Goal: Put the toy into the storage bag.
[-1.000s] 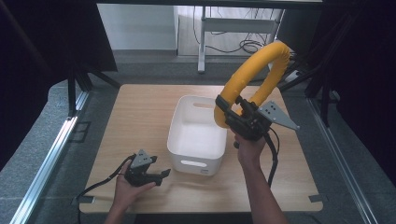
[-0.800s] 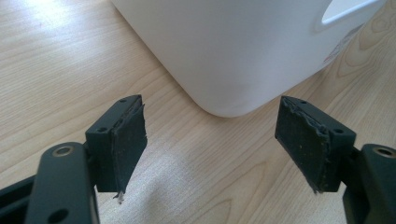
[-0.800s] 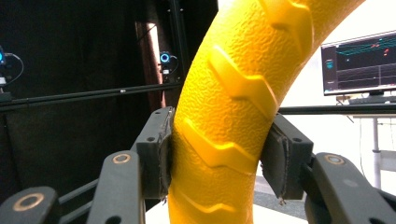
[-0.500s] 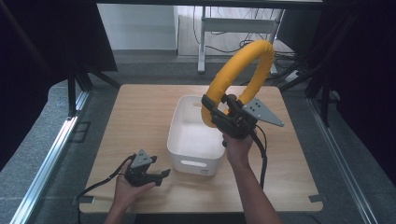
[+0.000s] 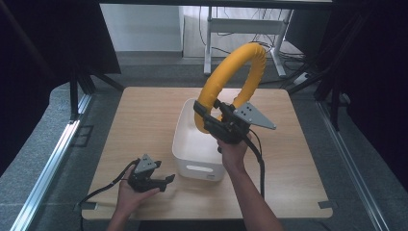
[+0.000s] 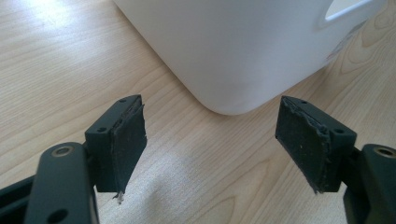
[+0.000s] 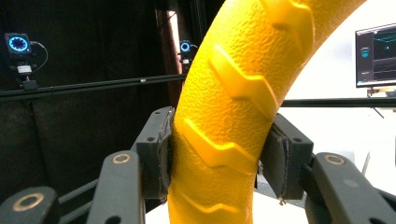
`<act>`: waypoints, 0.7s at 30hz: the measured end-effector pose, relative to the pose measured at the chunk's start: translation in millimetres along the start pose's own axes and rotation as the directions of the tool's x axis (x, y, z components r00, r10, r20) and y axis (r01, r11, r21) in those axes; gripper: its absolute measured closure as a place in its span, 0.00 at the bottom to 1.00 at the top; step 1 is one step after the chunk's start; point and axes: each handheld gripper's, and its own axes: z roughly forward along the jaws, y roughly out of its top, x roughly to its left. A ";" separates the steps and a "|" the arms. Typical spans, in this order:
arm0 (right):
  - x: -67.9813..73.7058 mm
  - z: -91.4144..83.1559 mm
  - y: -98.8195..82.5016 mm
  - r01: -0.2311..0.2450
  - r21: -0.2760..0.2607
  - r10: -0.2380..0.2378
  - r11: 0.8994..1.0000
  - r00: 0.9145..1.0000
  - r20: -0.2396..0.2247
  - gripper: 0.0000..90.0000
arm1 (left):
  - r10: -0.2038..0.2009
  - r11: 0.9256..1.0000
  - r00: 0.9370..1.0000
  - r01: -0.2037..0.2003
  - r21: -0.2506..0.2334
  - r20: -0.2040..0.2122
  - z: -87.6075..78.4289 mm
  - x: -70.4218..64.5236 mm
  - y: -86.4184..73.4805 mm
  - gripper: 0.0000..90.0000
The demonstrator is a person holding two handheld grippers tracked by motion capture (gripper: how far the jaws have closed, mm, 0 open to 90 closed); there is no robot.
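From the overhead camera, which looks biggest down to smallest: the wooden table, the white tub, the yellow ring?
1. Table, by far.
2 and 3. White tub and yellow ring look alike; the ring is lifted nearer the camera, so no ranking.

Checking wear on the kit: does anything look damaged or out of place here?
The left gripper pads look frayed at their edges. Otherwise the right gripper grips the yellow ring squarely above the white bin.

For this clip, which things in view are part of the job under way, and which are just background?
Part of the job:
- yellow ring, clamped in the right claw and held above the bin
- white bin on the table

Just there:
- left claw, open and idle on the table near the bin's corner
- monitor in the background
- desk frame beyond the table
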 end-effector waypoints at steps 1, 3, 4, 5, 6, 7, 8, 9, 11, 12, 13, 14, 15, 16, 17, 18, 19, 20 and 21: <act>1.1 0.7 -1.0 -0.002 -0.001 0.002 1.000 1.000 -0.002 0.54 | 0.000 1.000 1.000 0.000 0.000 0.000 0.0 0.0 0.0 0.27; 2.3 1.5 -2.0 -0.003 0.000 0.003 1.000 1.000 -0.005 0.54 | -0.022 1.000 1.000 0.022 -0.010 0.007 -0.7 1.9 -1.1 0.27; 3.3 2.0 -2.9 -0.001 0.002 0.001 1.000 1.000 -0.007 0.54 | -0.024 1.000 1.000 0.024 -0.009 0.003 -1.2 3.0 -1.5 0.27; 4.0 2.0 -3.4 0.003 0.010 -0.003 1.000 1.000 -0.015 0.54 | -0.025 1.000 1.000 0.025 -0.010 -0.002 -1.9 4.0 -1.8 0.27; 6.5 3.2 -5.4 0.013 0.015 -0.013 1.000 1.000 -0.016 0.54 | -0.033 0.999 0.999 0.033 -0.016 -0.001 -3.5 5.3 -1.7 0.27; 6.5 3.2 -5.4 0.013 0.015 -0.013 1.000 1.000 -0.016 0.54 | -0.033 0.999 0.999 0.033 -0.016 -0.001 -3.5 5.3 -1.7 0.27; 9.1 5.0 -7.0 0.013 0.013 -0.012 1.000 1.000 -0.019 0.54 | -0.035 0.999 0.999 0.035 -0.021 -0.003 -4.0 5.6 -1.6 0.27; 9.1 5.0 -7.0 0.013 0.013 -0.012 1.000 1.000 -0.019 0.54 | -0.035 0.999 0.999 0.035 -0.021 -0.003 -4.0 5.6 -1.6 0.27; 11.2 6.4 -8.8 0.017 0.016 -0.017 1.000 1.000 -0.024 0.54 | -0.035 0.999 0.999 0.035 -0.018 -0.004 -3.7 5.6 -1.7 0.27; 12.8 7.4 -9.9 0.014 0.014 -0.014 1.000 1.000 -0.022 0.54 | -0.035 0.999 0.999 0.035 -0.018 -0.003 -3.4 5.5 -1.8 0.27; 13.8 7.9 -10.8 0.015 0.016 -0.014 1.000 1.000 -0.025 0.54 | -0.036 0.999 0.999 0.036 -0.017 -0.002 -3.3 5.5 -1.8 0.27; 15.1 8.6 -11.9 0.011 0.014 -0.011 1.000 1.000 -0.024 0.54 | -0.035 0.999 0.999 0.035 -0.017 -0.003 -3.3 5.4 -1.9 0.27; 16.4 9.1 -13.2 0.009 0.014 -0.009 1.000 1.000 -0.025 0.54 | -0.035 0.999 0.999 0.035 -0.016 -0.002 -3.3 5.4 -1.9 0.27; 16.9 9.2 -13.7 0.010 0.016 -0.010 1.000 1.000 -0.027 0.54 | -0.034 0.999 0.999 0.034 -0.016 -0.003 -3.4 5.4 -1.9 0.27; 19.6 9.9 -16.0 0.007 0.015 -0.006 1.000 1.000 -0.024 0.54 | -0.034 0.999 0.999 0.034 -0.018 -0.003 -3.8 5.4 -1.9 0.27; 20.3 9.9 -16.7 0.008 0.016 -0.007 1.000 1.000 -0.025 0.54 | -0.034 0.999 0.999 0.034 -0.018 -0.003 -4.0 5.5 -1.8 0.27; 21.5 10.4 -18.1 0.011 0.014 -0.011 1.000 1.000 -0.023 0.54 | -0.035 0.999 0.999 0.035 -0.019 -0.004 -3.9 5.6 -1.8 0.27; 21.5 10.4 -18.1 0.011 0.014 -0.011 1.000 1.000 -0.023 0.54 | -0.035 0.999 0.999 0.035 -0.019 -0.004 -3.9 5.6 -1.8 0.27; 23.1 10.8 -19.4 0.009 0.015 -0.009 1.000 1.000 -0.022 0.54 | -0.034 0.999 0.999 0.034 -0.018 -0.005 -3.9 5.6 -1.8 0.27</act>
